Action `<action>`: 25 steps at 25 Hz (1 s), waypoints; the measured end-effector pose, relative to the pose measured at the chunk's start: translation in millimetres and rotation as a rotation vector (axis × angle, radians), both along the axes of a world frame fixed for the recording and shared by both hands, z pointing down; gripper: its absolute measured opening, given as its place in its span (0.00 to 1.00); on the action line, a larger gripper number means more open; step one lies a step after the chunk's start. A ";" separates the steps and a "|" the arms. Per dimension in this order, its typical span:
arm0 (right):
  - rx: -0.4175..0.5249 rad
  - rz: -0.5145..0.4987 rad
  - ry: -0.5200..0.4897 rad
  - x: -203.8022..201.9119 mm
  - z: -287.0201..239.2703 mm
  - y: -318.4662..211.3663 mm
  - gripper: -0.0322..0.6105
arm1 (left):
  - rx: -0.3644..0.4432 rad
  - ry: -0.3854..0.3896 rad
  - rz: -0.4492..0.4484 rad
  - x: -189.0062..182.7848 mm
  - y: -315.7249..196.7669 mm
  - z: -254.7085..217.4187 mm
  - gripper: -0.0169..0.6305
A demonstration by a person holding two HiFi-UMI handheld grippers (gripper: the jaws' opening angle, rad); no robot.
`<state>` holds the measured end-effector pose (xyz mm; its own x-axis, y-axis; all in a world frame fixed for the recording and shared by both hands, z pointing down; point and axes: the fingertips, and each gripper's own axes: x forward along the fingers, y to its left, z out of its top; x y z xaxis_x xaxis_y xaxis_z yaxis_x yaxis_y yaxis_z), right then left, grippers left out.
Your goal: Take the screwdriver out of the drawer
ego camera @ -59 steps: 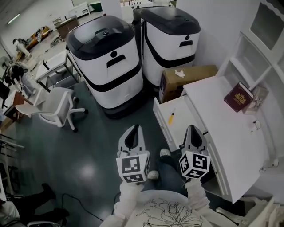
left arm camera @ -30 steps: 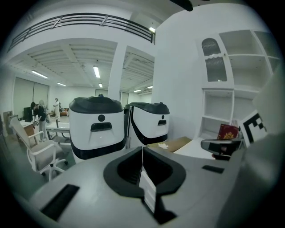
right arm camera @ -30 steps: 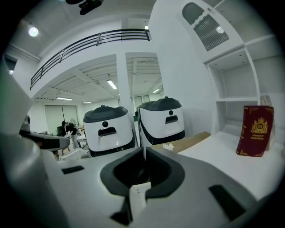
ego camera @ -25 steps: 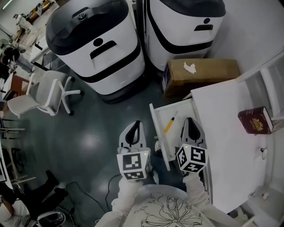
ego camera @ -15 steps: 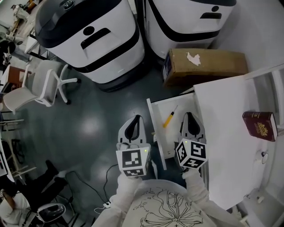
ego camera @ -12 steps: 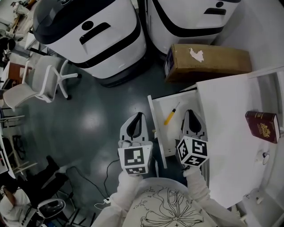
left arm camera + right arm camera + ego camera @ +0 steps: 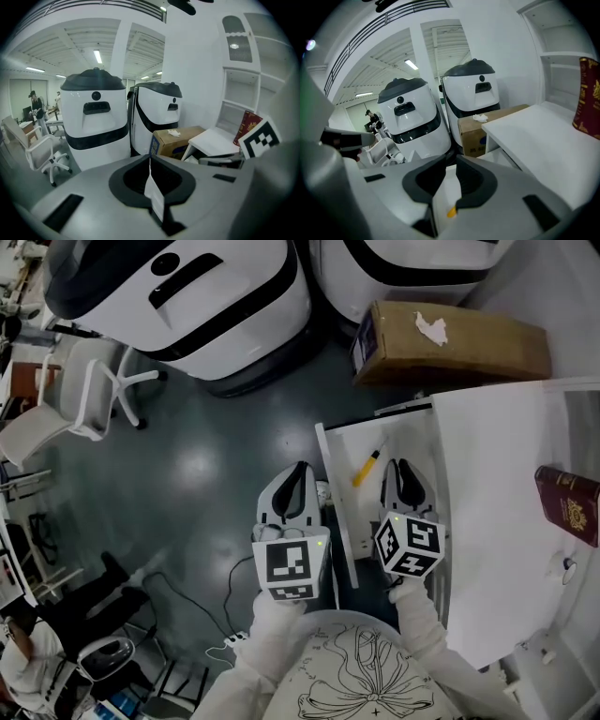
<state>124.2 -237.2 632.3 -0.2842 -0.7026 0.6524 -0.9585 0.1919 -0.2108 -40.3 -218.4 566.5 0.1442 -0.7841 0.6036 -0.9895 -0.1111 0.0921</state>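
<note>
The screwdriver (image 7: 366, 469), with a yellow handle and thin metal shaft, lies slantwise in the open white drawer (image 7: 335, 493). My right gripper (image 7: 403, 465) hangs over the drawer, just right of the screwdriver. Its jaws are opening, with a narrow gap and nothing between them. In the right gripper view the yellow handle (image 7: 451, 212) shows through the gap of the right gripper (image 7: 450, 161), lower down. My left gripper (image 7: 300, 468) hovers over the floor, left of the drawer front. In the left gripper view the left gripper (image 7: 150, 161) is shut and empty.
The drawer sticks out from a white desk (image 7: 497, 502) carrying a red book (image 7: 567, 502). A cardboard box (image 7: 450, 343) stands behind the drawer, beside two large white-and-black machines (image 7: 187, 296). An office chair (image 7: 75, 399) stands on the dark floor at left.
Both grippers have come down toward the drawer. The right one now sits closer beside the screwdriver, and the head view has tilted further down.
</note>
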 end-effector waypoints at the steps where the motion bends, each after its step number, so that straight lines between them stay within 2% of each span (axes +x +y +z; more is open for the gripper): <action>1: -0.010 0.002 0.004 -0.4 6.2 0.9 0.15 | -0.005 0.002 0.006 0.0 -1.1 4.1 0.04; 14: -0.205 0.033 0.033 -9.4 114.6 24.7 0.21 | -0.061 0.029 0.067 -0.2 -1.9 47.0 0.04; 25: -0.306 0.031 0.073 -16.6 177.7 28.6 0.25 | -0.100 0.050 0.065 -10.8 1.7 72.3 0.04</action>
